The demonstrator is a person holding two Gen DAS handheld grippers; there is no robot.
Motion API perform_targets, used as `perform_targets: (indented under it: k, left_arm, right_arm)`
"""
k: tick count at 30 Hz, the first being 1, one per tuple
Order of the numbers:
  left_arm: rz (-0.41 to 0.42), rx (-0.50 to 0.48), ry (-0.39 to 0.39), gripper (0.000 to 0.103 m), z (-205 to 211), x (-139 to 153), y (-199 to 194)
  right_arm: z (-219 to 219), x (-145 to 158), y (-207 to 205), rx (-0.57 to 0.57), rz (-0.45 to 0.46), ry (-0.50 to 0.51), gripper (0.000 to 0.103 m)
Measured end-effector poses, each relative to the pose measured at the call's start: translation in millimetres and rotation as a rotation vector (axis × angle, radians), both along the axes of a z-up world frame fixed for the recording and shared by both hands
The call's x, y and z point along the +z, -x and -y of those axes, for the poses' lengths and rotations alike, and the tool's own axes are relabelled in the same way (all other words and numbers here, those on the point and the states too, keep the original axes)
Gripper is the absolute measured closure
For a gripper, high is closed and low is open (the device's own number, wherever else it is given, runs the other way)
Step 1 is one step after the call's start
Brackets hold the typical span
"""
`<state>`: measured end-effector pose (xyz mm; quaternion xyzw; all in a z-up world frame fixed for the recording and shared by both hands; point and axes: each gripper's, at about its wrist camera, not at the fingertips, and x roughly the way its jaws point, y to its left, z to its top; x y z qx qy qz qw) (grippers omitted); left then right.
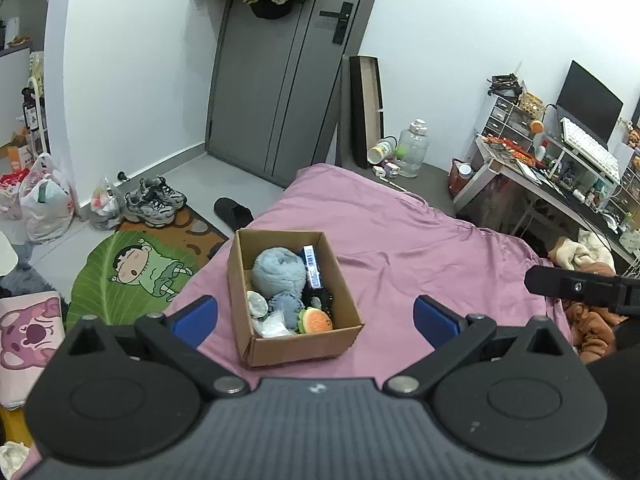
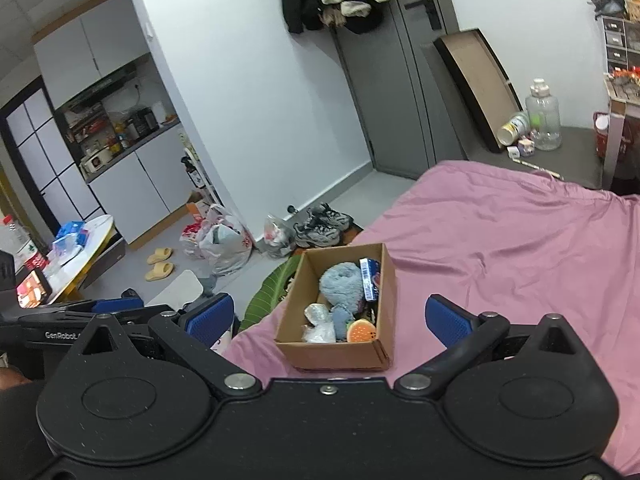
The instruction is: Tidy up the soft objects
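An open cardboard box (image 1: 240,280) stands on the pink bed sheet (image 1: 400,240). It holds a blue plush toy (image 1: 278,270), a small burger-shaped soft toy (image 1: 316,320), a clear wrapped item (image 1: 272,326) and a blue-white packet (image 1: 312,266). The box also shows in the right wrist view (image 2: 336,354), with the plush (image 2: 340,282) and burger toy (image 2: 362,332) inside. My left gripper (image 1: 316,318) is open and empty, held just before the box. My right gripper (image 2: 328,318) is open and empty, also before the box.
A leaf-shaped cartoon rug (image 1: 132,276), sneakers (image 1: 156,200), a black slipper (image 1: 234,210) and plastic bags (image 1: 44,200) lie on the floor left of the bed. A cluttered desk (image 1: 560,168) stands at right. Brown and cream soft cloths (image 1: 584,256) lie at the bed's right edge.
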<state>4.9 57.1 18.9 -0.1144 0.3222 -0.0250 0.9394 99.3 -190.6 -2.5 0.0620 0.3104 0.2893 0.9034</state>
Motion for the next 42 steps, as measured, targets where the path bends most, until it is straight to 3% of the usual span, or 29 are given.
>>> perform_targets:
  k: [12,42]
  left_arm:
    - [0.006,-0.006,-0.033,0.0,18,14,19]
    - [-0.017,0.018,-0.053,0.0,28,7,16]
  right_arm:
    - [-8,17,28,0.065,0.03,0.024,0.0]
    - [1,12,32,0.029,0.001,0.001,0.0]
